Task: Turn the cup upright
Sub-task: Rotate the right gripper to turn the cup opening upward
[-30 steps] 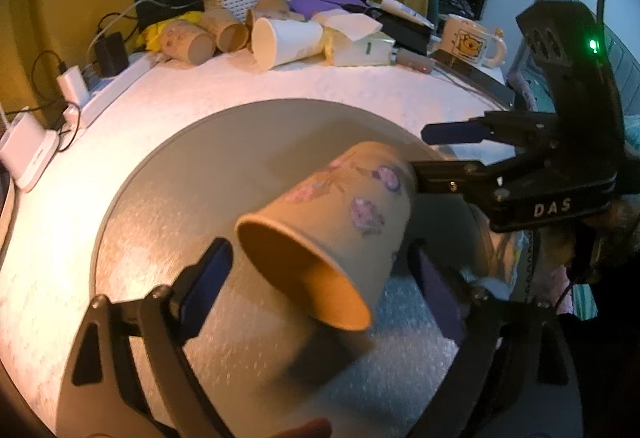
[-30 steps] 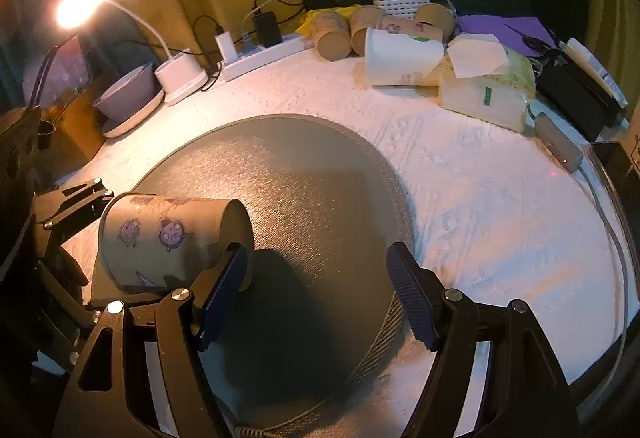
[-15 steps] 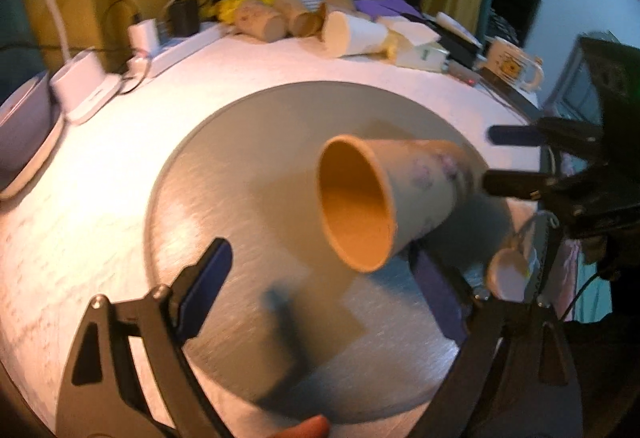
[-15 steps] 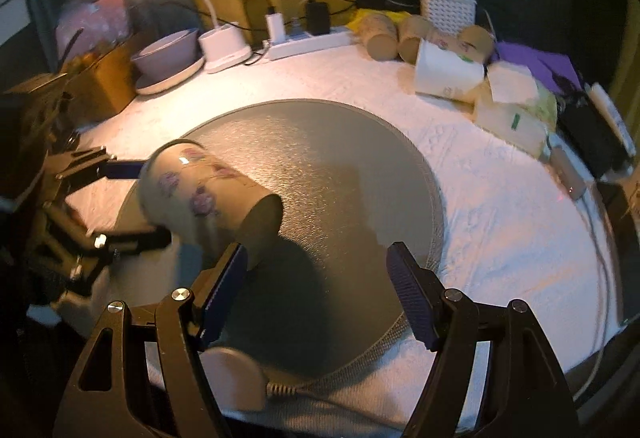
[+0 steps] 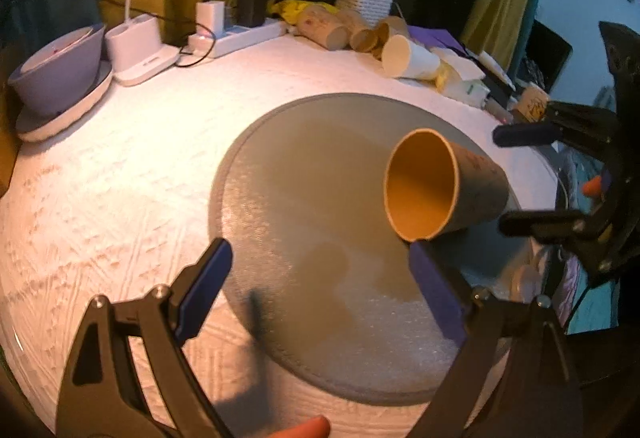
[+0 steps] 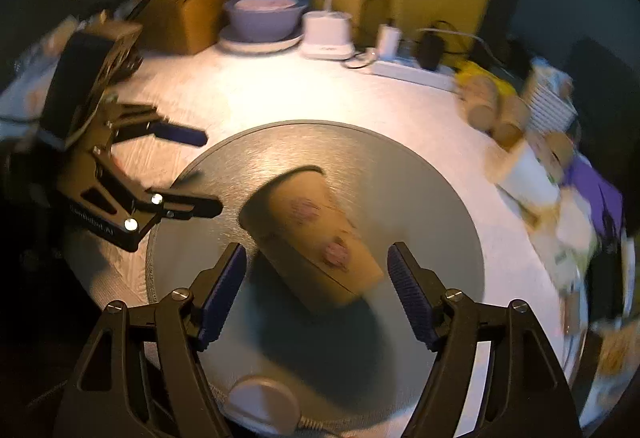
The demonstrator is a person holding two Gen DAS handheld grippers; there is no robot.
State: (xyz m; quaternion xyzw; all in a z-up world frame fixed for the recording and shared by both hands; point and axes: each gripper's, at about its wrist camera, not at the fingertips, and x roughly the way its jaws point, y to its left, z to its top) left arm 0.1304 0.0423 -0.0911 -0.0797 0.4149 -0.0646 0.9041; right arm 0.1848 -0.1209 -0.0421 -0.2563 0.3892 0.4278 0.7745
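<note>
A tan paper cup with pink flowers lies on its side on the round grey mat, its open mouth toward the left wrist camera. It also shows in the right wrist view, base end toward that camera. My left gripper is open and empty, the cup's rim just above its right finger. My right gripper is open, its fingers on either side of the cup's base end without touching it. Each gripper shows in the other's view, the right one and the left one.
The mat lies on a white textured cloth. At the back stand a purple bowl on a plate, a lamp base, a power strip, several lying paper cups and a white basket.
The cup has swung round on the mat, so its mouth now faces the left camera. My right gripper has moved in around its base end. My left gripper has drawn back to the left.
</note>
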